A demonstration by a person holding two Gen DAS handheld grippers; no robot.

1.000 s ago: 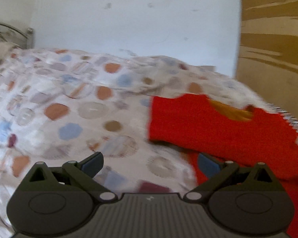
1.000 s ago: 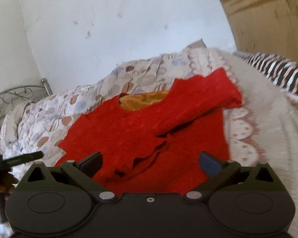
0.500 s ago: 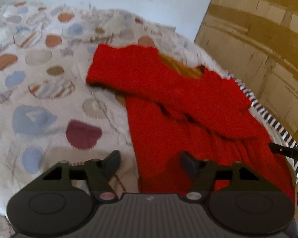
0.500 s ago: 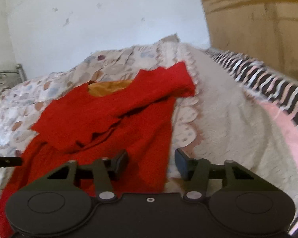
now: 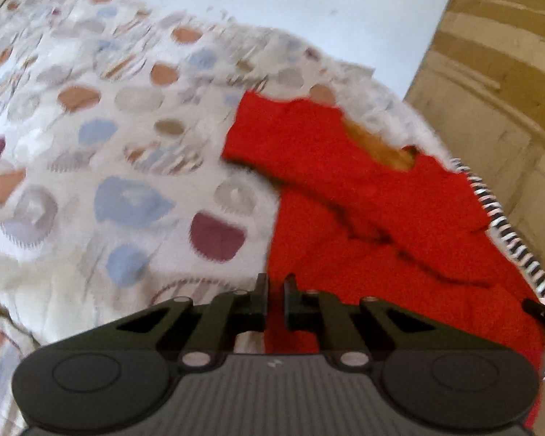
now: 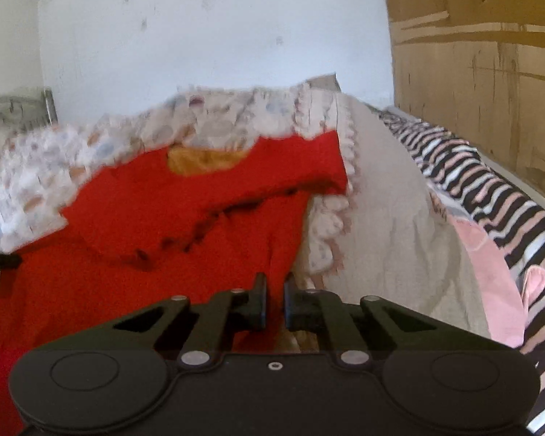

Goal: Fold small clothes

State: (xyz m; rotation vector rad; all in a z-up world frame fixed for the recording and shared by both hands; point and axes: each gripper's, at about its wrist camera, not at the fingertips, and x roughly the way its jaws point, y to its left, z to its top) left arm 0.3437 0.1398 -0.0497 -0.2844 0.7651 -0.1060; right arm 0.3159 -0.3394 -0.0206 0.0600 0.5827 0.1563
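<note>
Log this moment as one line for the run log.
stage: gripping hem | left gripper: shut on red dress left edge | right gripper: shut on its right edge | surface: patterned quilt

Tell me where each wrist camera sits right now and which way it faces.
Left wrist: behind the left gripper, looking down over the red garment at its left hem edge and the patterned quilt; jaws shut on the hem.
Right wrist: behind the right gripper at the garment's right hem edge, striped bedding beyond; jaws shut on the hem.
Shared: the red garment and quilt.
</note>
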